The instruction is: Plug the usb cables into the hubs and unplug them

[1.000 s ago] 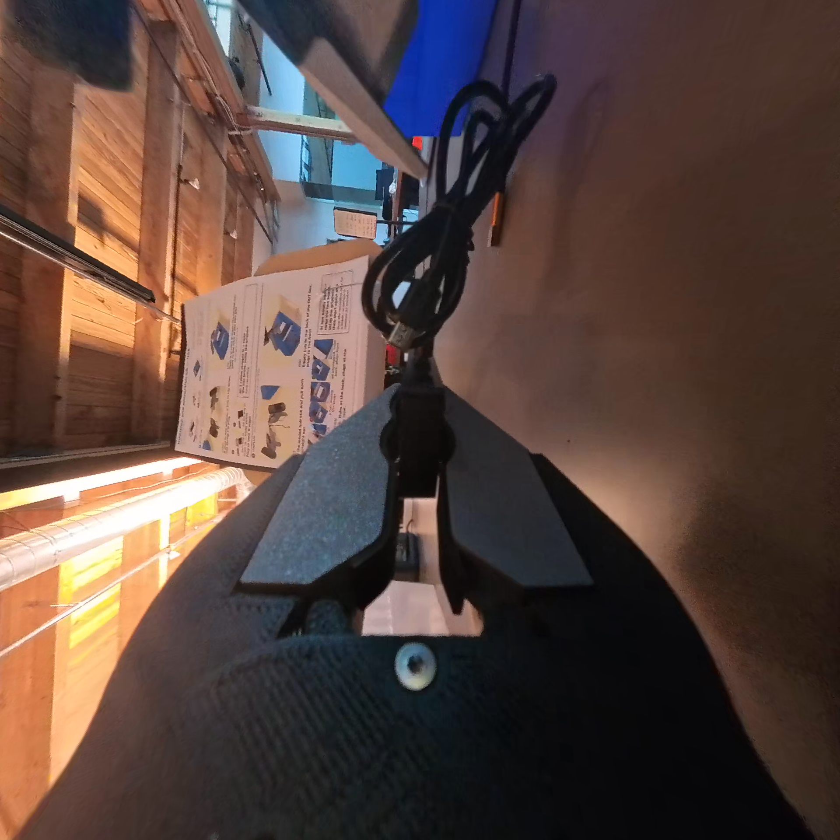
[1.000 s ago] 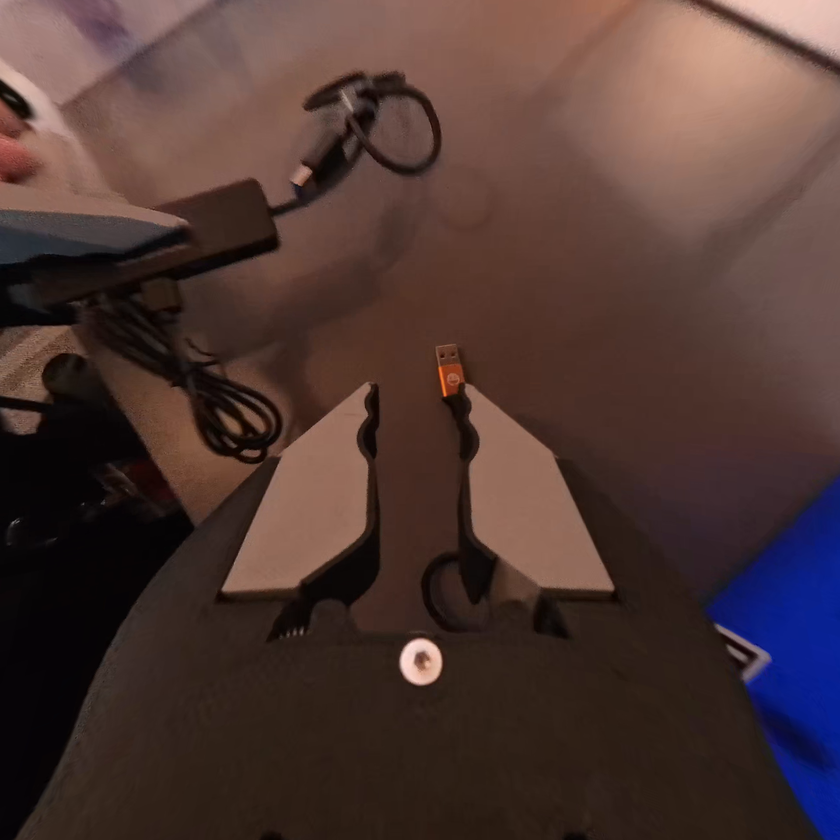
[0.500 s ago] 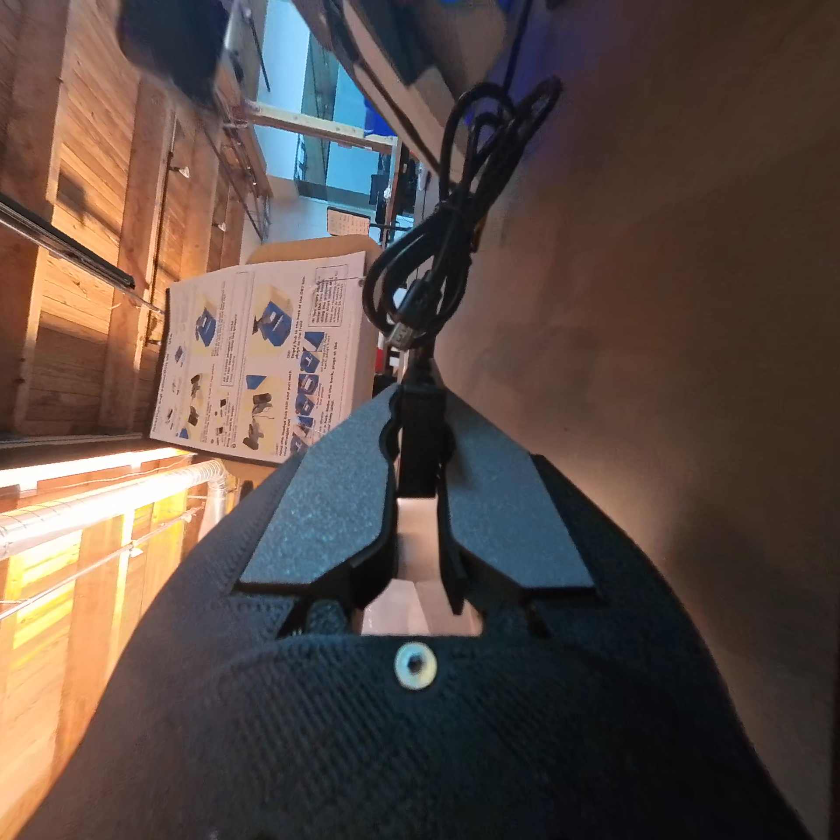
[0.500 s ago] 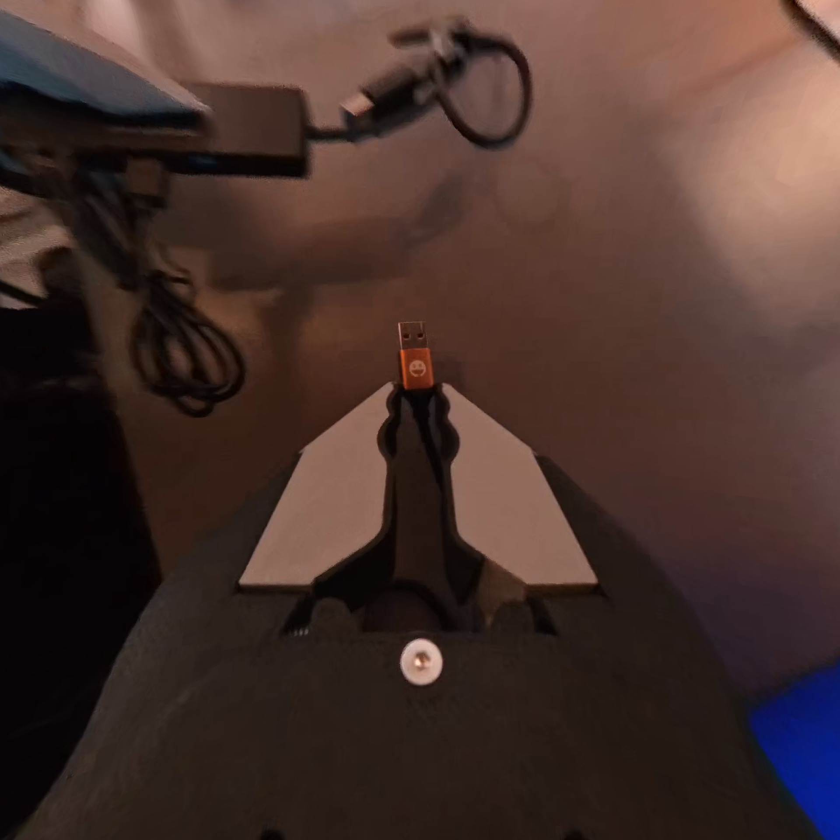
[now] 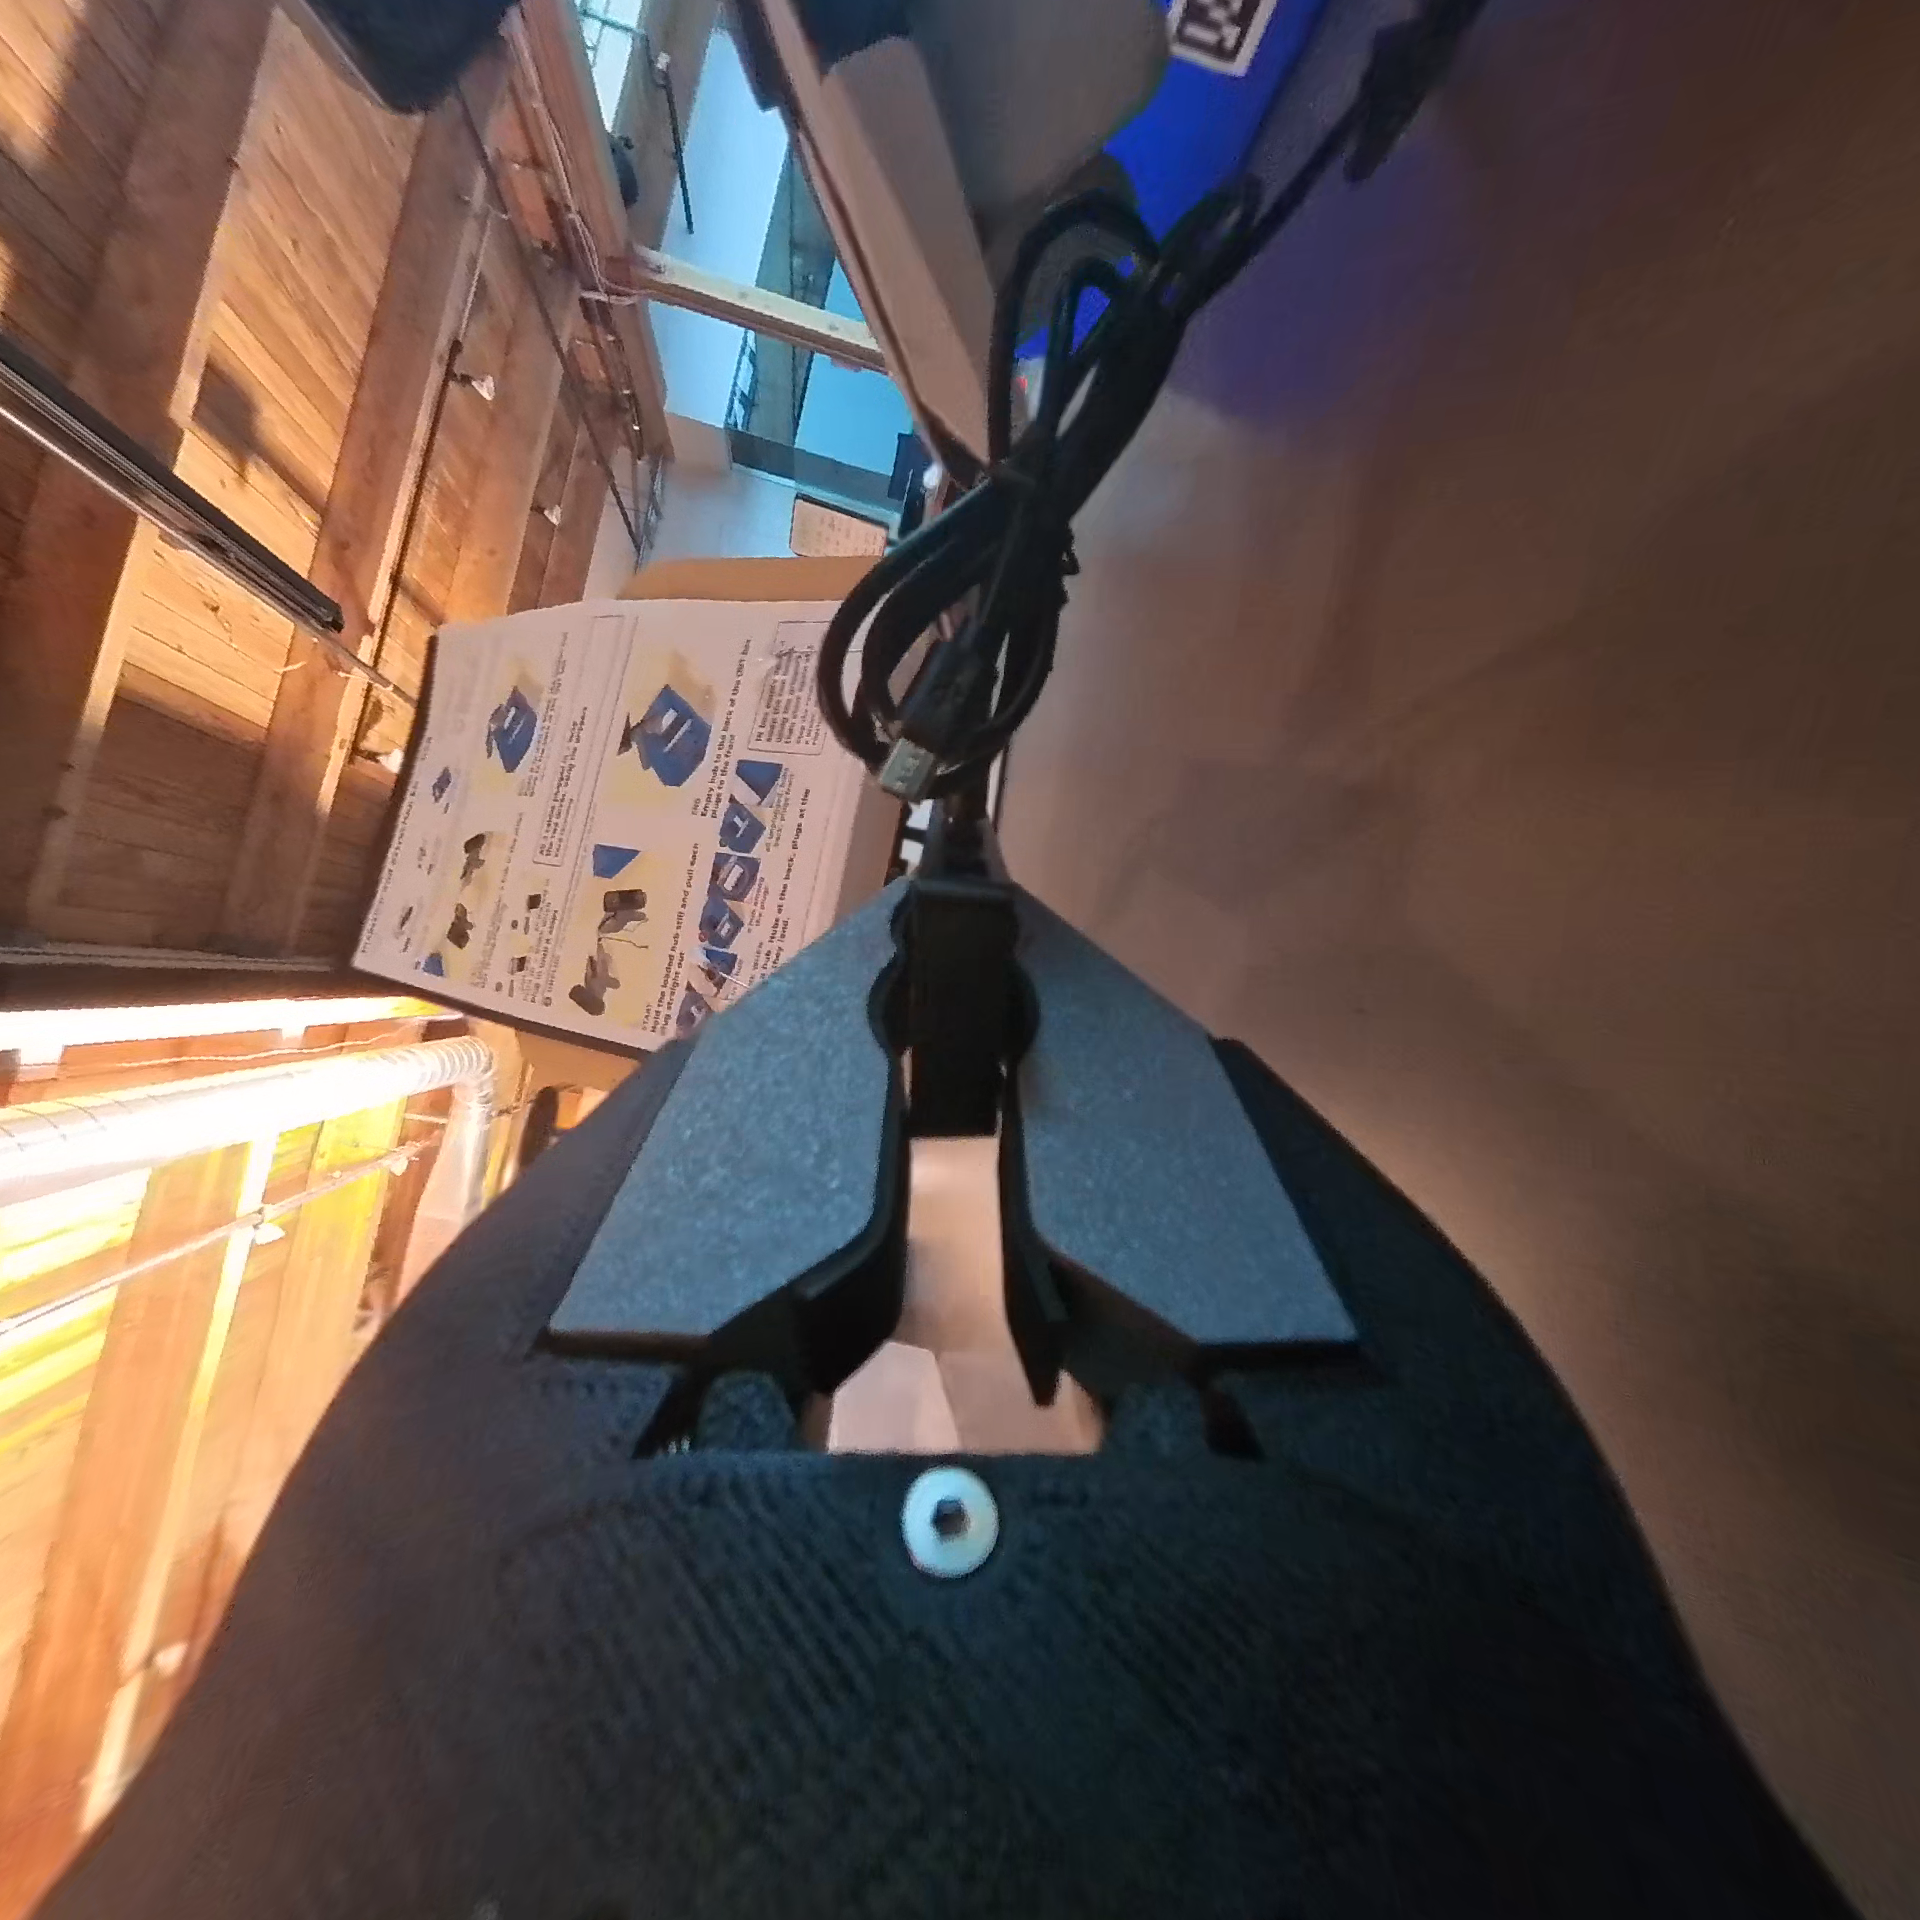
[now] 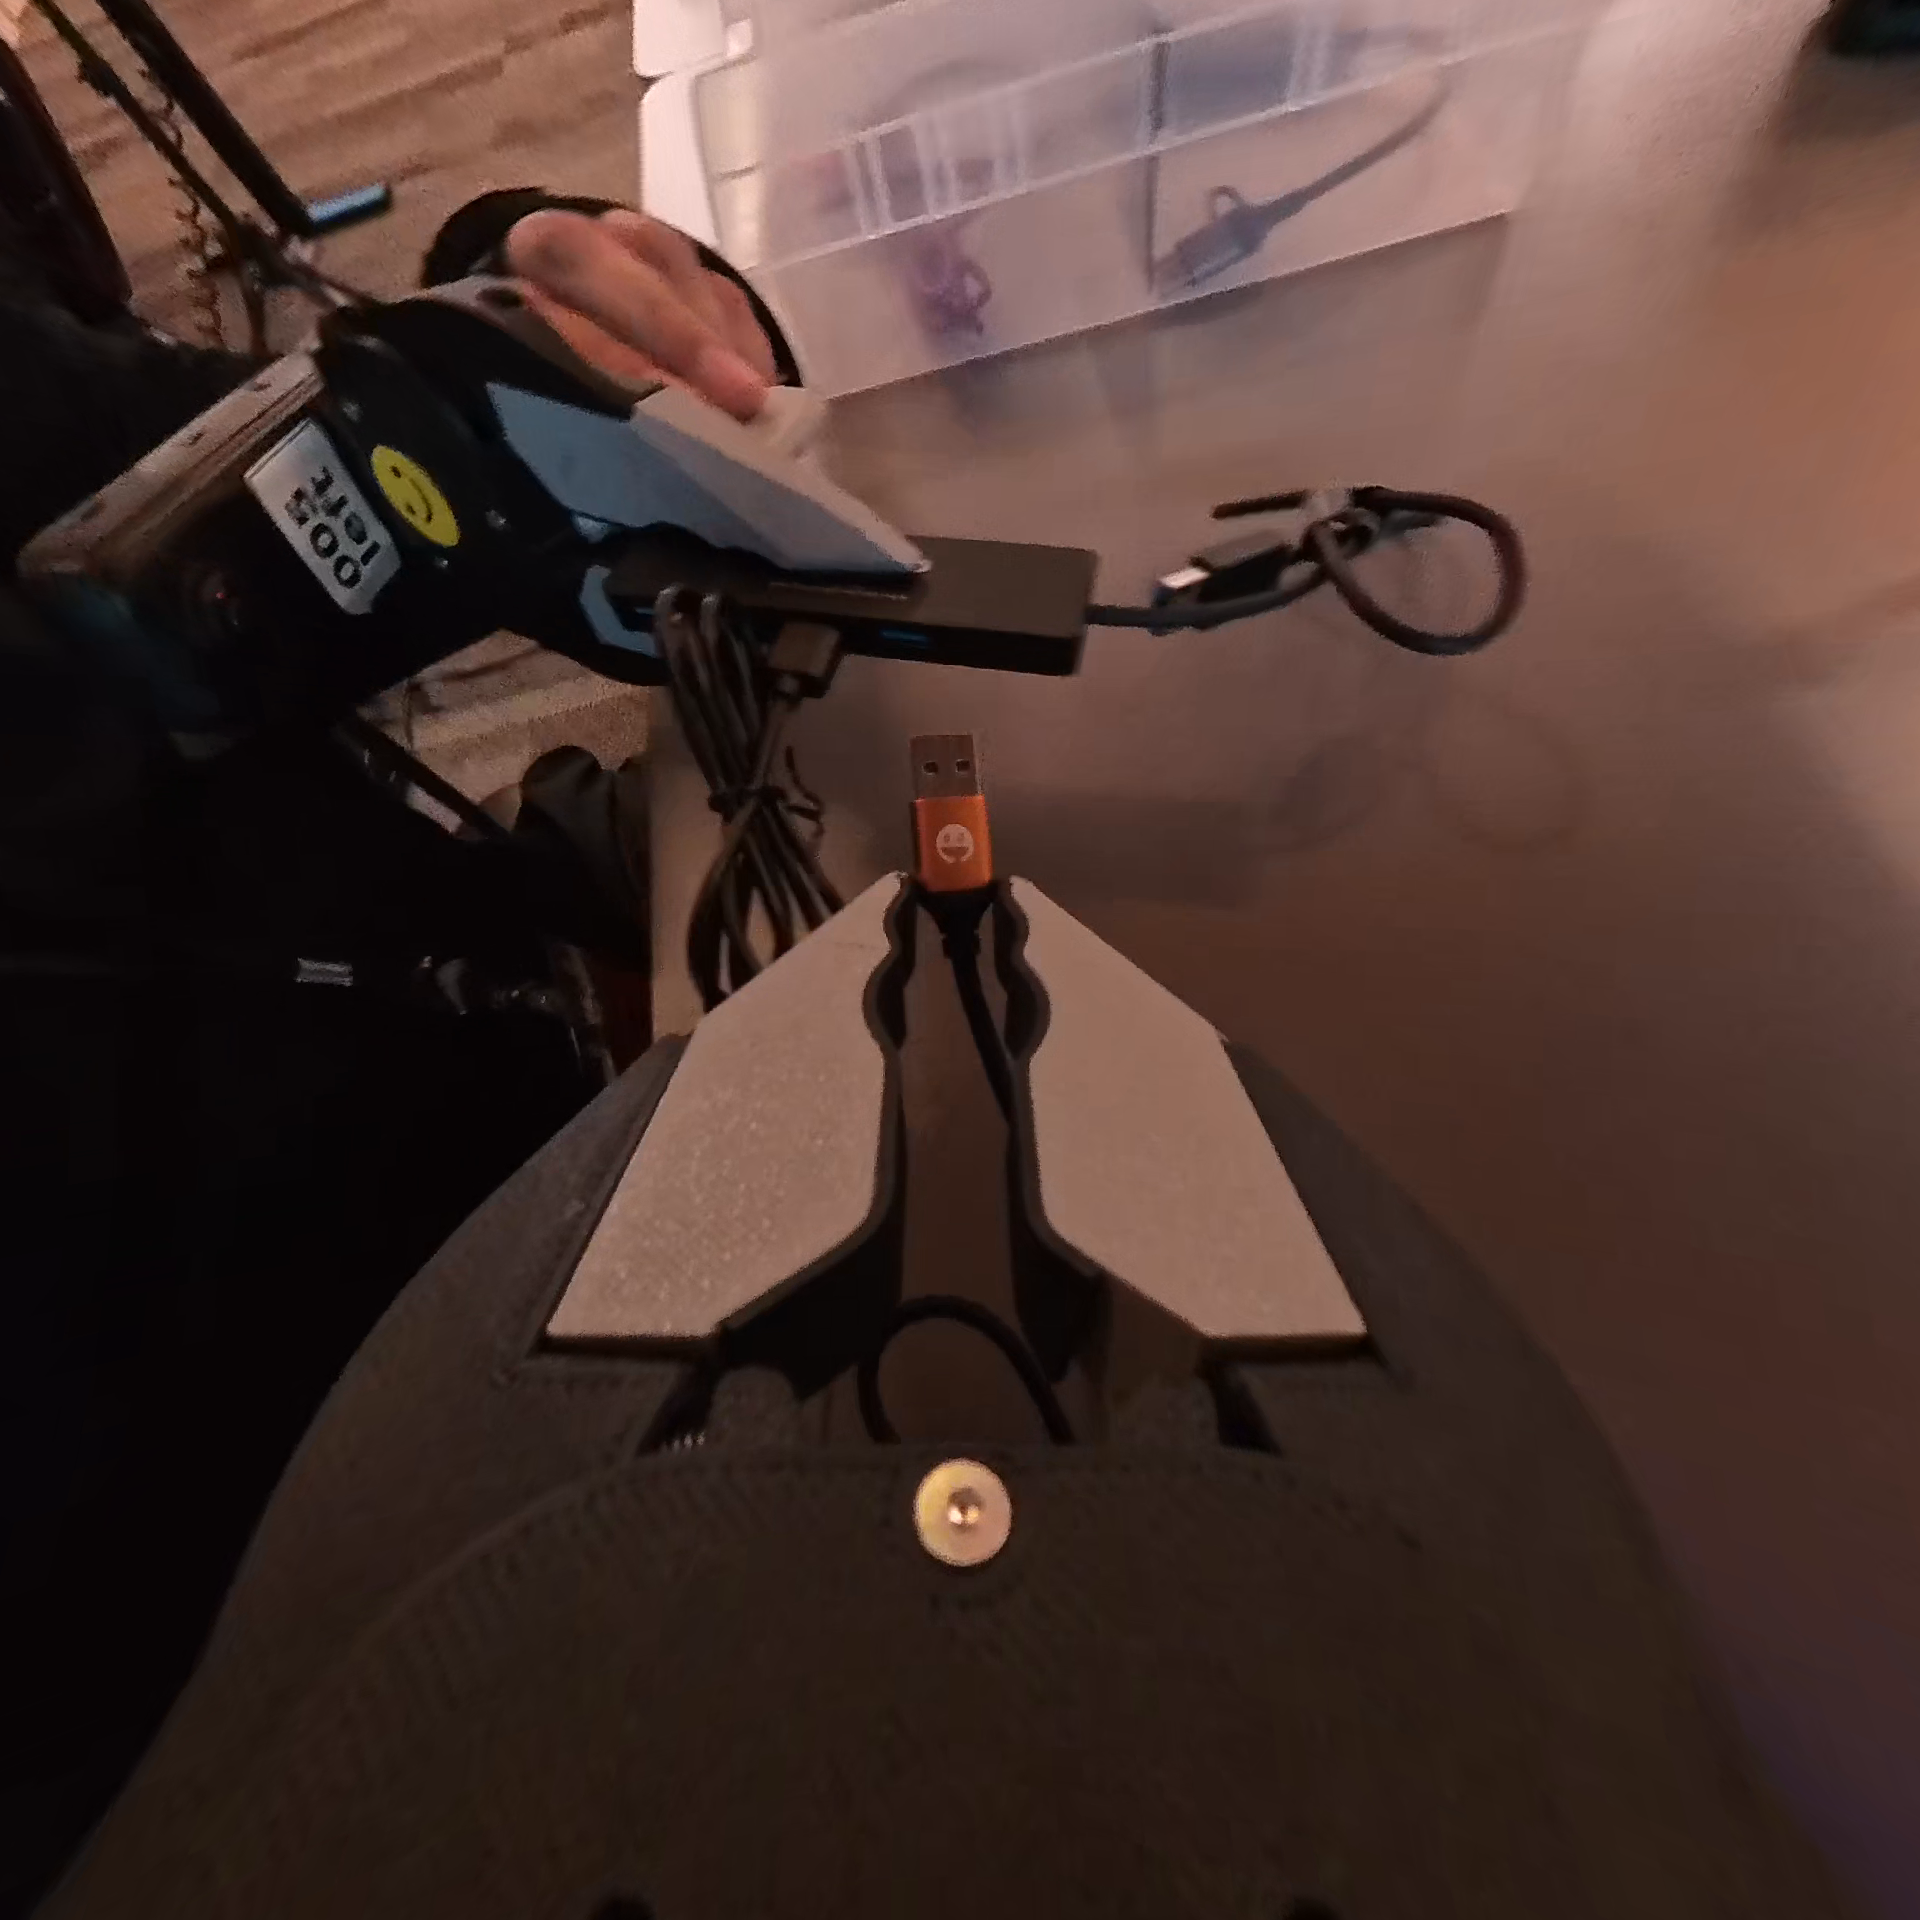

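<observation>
My left gripper (image 5: pixel 958 906) is shut on a black USB hub (image 5: pixel 956 997), held edge-on between the pads. The hub's own black cable bundle (image 5: pixel 977 582) hangs past the fingertips. In the right wrist view the hub (image 6: pixel 997 613) sticks out of the left gripper (image 6: pixel 727 509) above the table. Black cables (image 6: pixel 748 831) plugged into its near side hang down in a bundle. My right gripper (image 6: pixel 953 883) is shut on the rear of an orange USB plug (image 6: pixel 951 831). Its metal tip points up at the hub's near edge, a short way below it. The plug's black cable runs back between the fingers.
A brown table (image 6: pixel 1455 1039) lies under both grippers. A clear plastic bin (image 6: pixel 1091 156) with cables stands at its far side. A person's hand (image 6: pixel 644 291) holds the left gripper. A printed instruction sheet (image 5: pixel 603 810) stands on a cardboard box. My hands' fingertips stand some 7 cm from each other.
My right gripper closed on the orange plug that lay on the table, lifted it and carried it toward the hub. My left gripper kept its hold on the hub.
</observation>
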A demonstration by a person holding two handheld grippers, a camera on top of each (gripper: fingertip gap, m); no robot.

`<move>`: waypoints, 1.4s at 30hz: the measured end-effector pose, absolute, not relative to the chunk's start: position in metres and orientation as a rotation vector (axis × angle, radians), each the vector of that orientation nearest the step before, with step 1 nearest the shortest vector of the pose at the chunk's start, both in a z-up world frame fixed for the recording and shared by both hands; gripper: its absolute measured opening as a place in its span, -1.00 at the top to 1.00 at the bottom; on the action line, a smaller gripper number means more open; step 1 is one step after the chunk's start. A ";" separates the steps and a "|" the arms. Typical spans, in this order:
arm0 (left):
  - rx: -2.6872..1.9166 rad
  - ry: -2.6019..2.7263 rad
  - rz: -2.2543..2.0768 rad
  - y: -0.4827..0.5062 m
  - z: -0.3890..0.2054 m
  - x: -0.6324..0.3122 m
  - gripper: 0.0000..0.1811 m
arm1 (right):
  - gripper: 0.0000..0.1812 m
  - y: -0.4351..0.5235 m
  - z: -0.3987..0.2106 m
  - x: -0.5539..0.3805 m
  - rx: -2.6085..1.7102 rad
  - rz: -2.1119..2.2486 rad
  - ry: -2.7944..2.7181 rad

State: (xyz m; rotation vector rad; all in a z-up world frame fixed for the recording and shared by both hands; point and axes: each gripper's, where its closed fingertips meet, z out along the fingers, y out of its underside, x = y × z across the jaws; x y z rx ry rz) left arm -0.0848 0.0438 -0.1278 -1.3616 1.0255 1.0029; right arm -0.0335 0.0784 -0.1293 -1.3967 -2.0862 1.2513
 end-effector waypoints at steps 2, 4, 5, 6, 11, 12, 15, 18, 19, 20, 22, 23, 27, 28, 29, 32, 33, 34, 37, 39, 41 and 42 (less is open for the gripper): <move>-1.366 0.996 0.976 0.043 -0.124 -0.087 0.91 | 0.88 0.065 -0.128 -0.034 -1.358 1.241 -2.124; -1.365 0.978 0.946 0.042 -0.121 -0.087 0.91 | 0.88 0.063 -0.128 -0.035 -1.354 1.207 -2.125; -1.362 0.975 0.931 0.042 -0.120 -0.086 0.91 | 0.88 0.065 -0.129 -0.037 -1.359 1.183 -2.113; -1.352 0.975 0.917 0.041 -0.119 -0.085 0.91 | 0.87 0.068 -0.131 -0.038 -1.368 1.163 -2.103; -1.353 1.033 0.915 0.042 -0.127 -0.079 0.90 | 0.88 0.076 -0.127 -0.039 -1.364 1.115 -2.063; -1.379 1.062 0.903 0.043 -0.135 -0.078 0.90 | 0.87 0.079 -0.125 -0.039 -1.363 1.104 -2.050; -1.452 1.119 0.919 0.051 -0.150 -0.081 0.90 | 0.88 0.090 -0.120 -0.040 -1.381 1.113 -1.991; -1.511 1.125 0.974 0.060 -0.157 -0.092 0.89 | 0.88 0.095 -0.109 -0.041 -1.389 1.217 -1.918; -1.525 1.132 1.017 0.062 -0.159 -0.096 0.89 | 0.88 0.095 -0.106 -0.041 -1.386 1.256 -1.903; -1.543 1.147 1.032 0.063 -0.164 -0.098 0.88 | 0.87 0.095 -0.104 -0.041 -1.383 1.284 -1.892; -1.592 1.167 0.975 0.064 -0.174 -0.096 0.82 | 0.88 0.099 -0.106 -0.042 -1.398 1.278 -1.876; -1.608 1.152 0.948 0.063 -0.174 -0.096 0.85 | 0.88 0.101 -0.108 -0.042 -1.410 1.265 -1.873; -1.577 1.013 0.787 0.058 -0.150 -0.096 0.90 | 0.87 0.104 -0.112 -0.040 -1.454 1.229 -1.879; -1.575 0.984 0.755 0.057 -0.146 -0.097 0.89 | 0.88 0.101 -0.113 -0.038 -1.453 1.218 -1.902; -1.568 0.965 0.737 0.055 -0.143 -0.099 0.89 | 0.88 0.098 -0.114 -0.037 -1.448 1.200 -1.918; -1.506 0.971 0.754 0.053 -0.135 -0.093 0.89 | 0.88 0.090 -0.114 -0.036 -1.414 1.162 -1.954; -1.487 0.984 0.773 0.052 -0.135 -0.091 0.90 | 0.88 0.087 -0.115 -0.036 -1.405 1.156 -1.966; -1.468 0.999 0.802 0.052 -0.134 -0.089 0.90 | 0.88 0.086 -0.116 -0.036 -1.398 1.145 -1.971; -1.424 1.052 0.874 0.051 -0.137 -0.085 0.90 | 0.88 0.084 -0.118 -0.035 -1.383 1.122 -1.986; -1.432 1.082 0.886 0.050 -0.143 -0.083 0.90 | 0.88 0.085 -0.117 -0.034 -1.377 1.119 -1.983; -1.477 1.098 0.871 0.052 -0.151 -0.083 0.90 | 0.87 0.085 -0.112 -0.033 -1.353 1.144 -1.973; -1.530 1.101 0.867 0.055 -0.158 -0.085 0.89 | 0.87 0.083 -0.107 -0.031 -1.321 1.186 -1.967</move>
